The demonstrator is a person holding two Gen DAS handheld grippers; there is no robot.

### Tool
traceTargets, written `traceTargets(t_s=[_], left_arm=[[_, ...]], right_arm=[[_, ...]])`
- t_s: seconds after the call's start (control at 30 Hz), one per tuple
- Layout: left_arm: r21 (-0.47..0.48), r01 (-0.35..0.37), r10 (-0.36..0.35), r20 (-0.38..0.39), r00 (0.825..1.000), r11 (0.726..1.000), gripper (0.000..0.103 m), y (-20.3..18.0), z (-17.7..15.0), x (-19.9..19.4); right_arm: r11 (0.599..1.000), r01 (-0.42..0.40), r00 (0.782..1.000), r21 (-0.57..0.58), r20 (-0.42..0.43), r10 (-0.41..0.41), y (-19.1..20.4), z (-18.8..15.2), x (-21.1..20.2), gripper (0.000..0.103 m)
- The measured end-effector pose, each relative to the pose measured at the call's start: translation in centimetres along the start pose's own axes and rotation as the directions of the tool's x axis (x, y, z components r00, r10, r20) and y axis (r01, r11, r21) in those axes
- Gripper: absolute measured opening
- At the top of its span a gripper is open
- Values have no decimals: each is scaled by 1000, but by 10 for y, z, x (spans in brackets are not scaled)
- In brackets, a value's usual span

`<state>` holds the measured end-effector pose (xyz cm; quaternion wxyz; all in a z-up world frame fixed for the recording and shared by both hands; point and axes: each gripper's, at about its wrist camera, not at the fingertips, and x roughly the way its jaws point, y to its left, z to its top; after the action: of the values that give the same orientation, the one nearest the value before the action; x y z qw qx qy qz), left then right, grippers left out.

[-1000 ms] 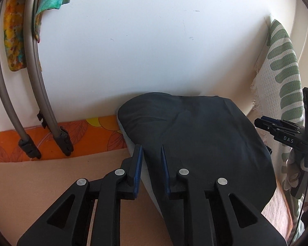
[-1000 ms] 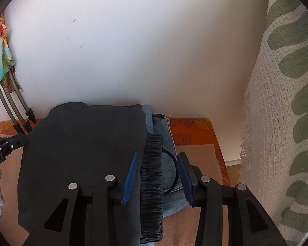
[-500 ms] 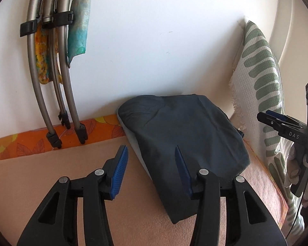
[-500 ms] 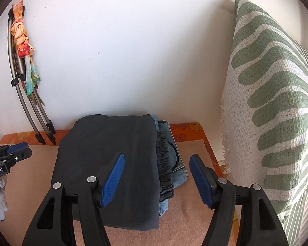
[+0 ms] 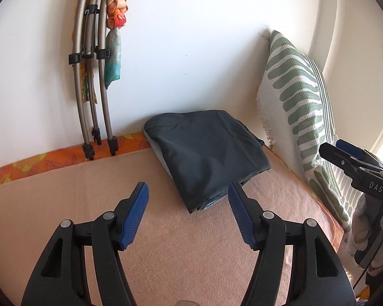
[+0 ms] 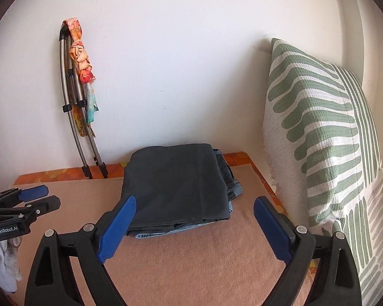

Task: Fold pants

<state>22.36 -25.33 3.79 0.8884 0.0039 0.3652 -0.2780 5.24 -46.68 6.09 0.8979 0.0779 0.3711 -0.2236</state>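
Dark folded pants (image 5: 206, 150) lie on top of folded blue jeans (image 6: 236, 191) in a stack at the far right of the peach blanket (image 5: 63, 204), against the wall. The stack also shows in the right wrist view (image 6: 176, 183). My left gripper (image 5: 187, 192) is open and empty, held back from the stack's near corner. My right gripper (image 6: 194, 210) is open wide and empty, just in front of the stack's near edge. Each gripper shows in the other's view: the right one (image 5: 344, 155), the left one (image 6: 35, 196).
A green-and-white patterned pillow (image 6: 326, 137) stands upright at the right, close to the stack. Grey metal tubes (image 5: 89, 89) with colourful cloth tied on lean on the white wall at the left. An orange floral sheet (image 5: 38, 160) edges the blanket.
Both grippers opened, let go of the dark pants and pulled back from the stack. The pants stay folded on the jeans.
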Motion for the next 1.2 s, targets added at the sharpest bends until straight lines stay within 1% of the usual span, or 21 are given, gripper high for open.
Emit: traceTargets(t_s=[0.07, 0.17, 0.33, 0.4, 0.47, 0.57, 0.63, 0.7, 0.73, 0.83, 0.9, 1.1, 1.2], left_arm=[[-7, 1, -1, 9, 1000, 1000, 69, 0, -9, -18], [-21, 9, -8, 17, 1000, 1000, 70, 2, -25, -43], [-1, 3, -3, 27, 1000, 1000, 70, -2, -50, -77], [-7, -1, 2, 35, 999, 1000, 70, -2, -59, -89], [-15, -21, 22, 35, 999, 1000, 71, -3, -68, -97], [-1, -52, 52, 50, 997, 999, 71, -5, -79, -109], [17, -70, 69, 63, 996, 997, 72, -7, -85, -115], [15, -75, 73, 75, 994, 997, 78, -7, -88, -119], [9, -70, 69, 80, 994, 998, 79, -6, -89, -121], [-1, -66, 66, 89, 994, 998, 80, -4, -92, -124], [2, -78, 78, 97, 992, 997, 80, -4, -94, -125], [7, -90, 89, 67, 994, 996, 81, 0, -100, -120], [2, -99, 98, 61, 993, 995, 81, 2, -102, -118]], right_arm=[[1000, -4, 1000, 5, 14, 4, 8, -7, -17, 102], [1000, 14, 999, -3, 29, -14, 20, -16, -41, 103], [1000, 21, 999, -7, 27, -21, 37, -33, -76, 103], [1000, 18, 1000, 4, 16, -18, 41, -42, -84, 103], [999, 19, 1000, 31, 10, -19, 44, -51, -91, 103], [998, 26, 1000, 64, 11, -27, 45, -63, -97, 103], [997, 31, 999, 68, 4, -31, 46, -69, -97, 103], [997, 43, 999, 61, 12, -43, 48, -73, -99, 103], [997, 49, 999, 60, 20, -50, 48, -75, -101, 103], [996, 49, 998, 69, 26, -51, 48, -79, -101, 103], [997, 49, 998, 67, 25, -51, 48, -81, -98, 103], [996, 58, 998, 64, 22, -60, 47, -85, -90, 103], [996, 76, 996, 49, 33, -78, 48, -87, -91, 103]])
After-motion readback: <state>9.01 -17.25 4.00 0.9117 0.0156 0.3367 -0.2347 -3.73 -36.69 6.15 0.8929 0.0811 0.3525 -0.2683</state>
